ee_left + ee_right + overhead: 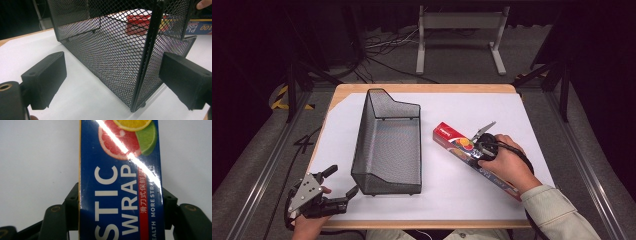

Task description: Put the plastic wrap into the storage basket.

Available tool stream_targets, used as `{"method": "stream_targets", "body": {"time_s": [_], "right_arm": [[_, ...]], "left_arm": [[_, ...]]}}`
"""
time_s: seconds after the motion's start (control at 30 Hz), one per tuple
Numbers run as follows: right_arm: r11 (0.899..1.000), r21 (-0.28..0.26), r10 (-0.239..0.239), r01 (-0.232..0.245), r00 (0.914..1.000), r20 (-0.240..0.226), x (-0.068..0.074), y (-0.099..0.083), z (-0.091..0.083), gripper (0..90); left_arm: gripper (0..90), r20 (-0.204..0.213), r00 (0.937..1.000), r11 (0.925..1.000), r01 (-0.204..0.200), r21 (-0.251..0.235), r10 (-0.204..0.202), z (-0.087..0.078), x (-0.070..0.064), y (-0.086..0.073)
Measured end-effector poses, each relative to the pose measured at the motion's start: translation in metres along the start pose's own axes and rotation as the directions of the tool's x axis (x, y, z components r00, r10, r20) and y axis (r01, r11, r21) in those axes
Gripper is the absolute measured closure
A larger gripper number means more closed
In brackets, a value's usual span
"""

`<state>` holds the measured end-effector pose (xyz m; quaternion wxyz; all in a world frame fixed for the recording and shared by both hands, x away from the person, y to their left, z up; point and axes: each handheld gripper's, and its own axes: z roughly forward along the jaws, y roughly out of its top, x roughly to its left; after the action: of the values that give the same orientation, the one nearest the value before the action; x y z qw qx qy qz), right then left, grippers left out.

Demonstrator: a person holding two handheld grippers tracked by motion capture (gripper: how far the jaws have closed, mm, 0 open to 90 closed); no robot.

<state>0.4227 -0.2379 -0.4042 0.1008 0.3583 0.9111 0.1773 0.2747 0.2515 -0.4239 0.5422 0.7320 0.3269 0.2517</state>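
Gripping the box (472, 152) of plastic wrap, the right gripper (120, 217) has a jaw pressed on each long side; the box lies flat on the white sheet (452, 200), right of the one mesh basket (387, 145). Near the basket's front left corner the left gripper (332, 187) sits with jaws spread, holding nothing. One wooden table (422, 88) carries it all. Beyond the basket: grey floor, loose cables (387, 42), a metal stand (459, 35). The box's near end hides under the right hand (507, 167).
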Motion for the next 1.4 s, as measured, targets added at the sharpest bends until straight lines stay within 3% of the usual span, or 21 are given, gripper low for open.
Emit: {"method": "stream_targets", "body": {"time_s": [0.4,0.7,1.17,1.4], "right_arm": [[0.995,-0.086,0.045,-0.048,0.9984,-0.034,0.008,0.01,-0.026,39.8],[0.982,-0.149,0.113,-0.12,0.9922,-0.052,0.016,0.023,-0.053,39.7],[0.963,-0.226,0.139,-0.147,0.9889,-0.054,0.03,0.036,-0.075,39.5],[0.941,-0.283,0.181,-0.187,0.9824,-0.046,0.043,0.042,-0.082,39.7]], "left_arm": [[8.4,-0.001,1.0,1.0,-0.003,0.002,0.003,-0.001,0.0,0.0],[8.4,-0.004,1.0,1.0,-0.004,0.001,0.004,-0.002,0.0,0.0],[8.4,-0.006,1.0,1.0,-0.005,0.004,0.005,-0.002,-0.001,0.0],[8.4,-0.008,1.0,1.0,-0.005,0.001,0.005,-0.003,-0.001,0.0]]}}
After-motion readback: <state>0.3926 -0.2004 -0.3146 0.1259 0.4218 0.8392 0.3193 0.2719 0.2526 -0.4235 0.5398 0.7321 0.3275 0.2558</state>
